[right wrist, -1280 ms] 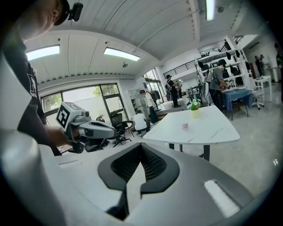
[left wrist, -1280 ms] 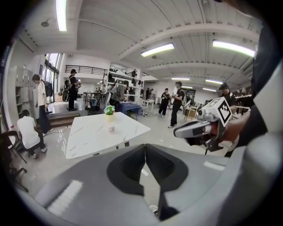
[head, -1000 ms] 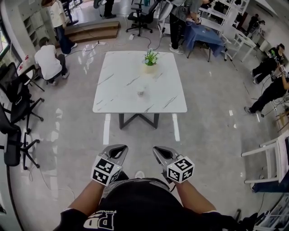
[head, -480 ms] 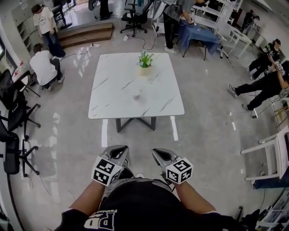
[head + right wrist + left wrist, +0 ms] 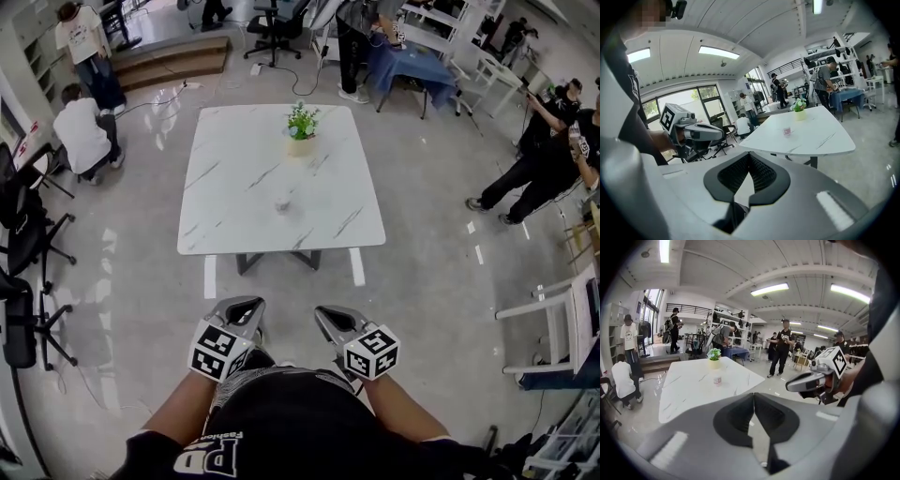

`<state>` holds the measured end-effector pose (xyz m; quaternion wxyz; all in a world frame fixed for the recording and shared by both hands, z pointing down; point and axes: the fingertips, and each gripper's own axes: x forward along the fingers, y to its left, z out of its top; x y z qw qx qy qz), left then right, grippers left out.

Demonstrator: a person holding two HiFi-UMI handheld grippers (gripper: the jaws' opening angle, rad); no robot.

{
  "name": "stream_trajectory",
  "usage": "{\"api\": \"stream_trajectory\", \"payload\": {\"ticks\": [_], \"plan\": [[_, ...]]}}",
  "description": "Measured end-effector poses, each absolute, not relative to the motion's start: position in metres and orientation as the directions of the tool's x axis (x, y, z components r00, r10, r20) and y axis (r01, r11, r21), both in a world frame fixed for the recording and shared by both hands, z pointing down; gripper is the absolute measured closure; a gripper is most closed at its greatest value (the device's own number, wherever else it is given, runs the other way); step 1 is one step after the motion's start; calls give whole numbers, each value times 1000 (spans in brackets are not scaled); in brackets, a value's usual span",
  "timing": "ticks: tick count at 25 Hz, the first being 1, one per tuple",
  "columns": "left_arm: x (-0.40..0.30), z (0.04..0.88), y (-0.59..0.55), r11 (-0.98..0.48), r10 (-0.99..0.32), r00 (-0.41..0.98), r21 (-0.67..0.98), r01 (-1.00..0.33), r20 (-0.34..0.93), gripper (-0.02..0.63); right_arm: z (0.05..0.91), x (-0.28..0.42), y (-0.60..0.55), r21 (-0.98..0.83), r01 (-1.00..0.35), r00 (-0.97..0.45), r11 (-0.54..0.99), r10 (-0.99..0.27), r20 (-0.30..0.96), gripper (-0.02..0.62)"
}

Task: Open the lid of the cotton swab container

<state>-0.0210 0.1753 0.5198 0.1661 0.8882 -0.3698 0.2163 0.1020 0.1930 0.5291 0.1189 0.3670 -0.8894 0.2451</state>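
Note:
The cotton swab container [image 5: 283, 202] is a small, pale, lidded tub standing near the middle of the white marble table [image 5: 234, 225], well ahead of me. It also shows as a small tub [image 5: 717, 379] in the left gripper view and as a small tub [image 5: 787, 131] in the right gripper view. My left gripper [image 5: 246, 306] and right gripper [image 5: 327, 313] are held close to my body, side by side, pointing at the table. Both are shut with nothing between the jaws, as seen on the left gripper [image 5: 753, 395] and the right gripper [image 5: 749, 154]. Bare floor lies between them and the table.
A potted plant [image 5: 301, 127] stands at the table's far side. Black office chairs [image 5: 23, 234] line the left, and a white chair [image 5: 562, 319] is at the right. Several people stand or crouch around the room, away from the table.
The table and container have drawn a little nearer in the head view. Both grippers stay shut and level in front of me. People at the right have shifted.

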Motion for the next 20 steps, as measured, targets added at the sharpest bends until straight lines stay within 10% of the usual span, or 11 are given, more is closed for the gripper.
{"api": "stream_trajectory", "payload": {"ticks": [20], "plan": [[-76,507,-8,-729,-539,684,134,-671,492,547,516,40,13,-316,-755,-653,575,-612,446,597]]}}
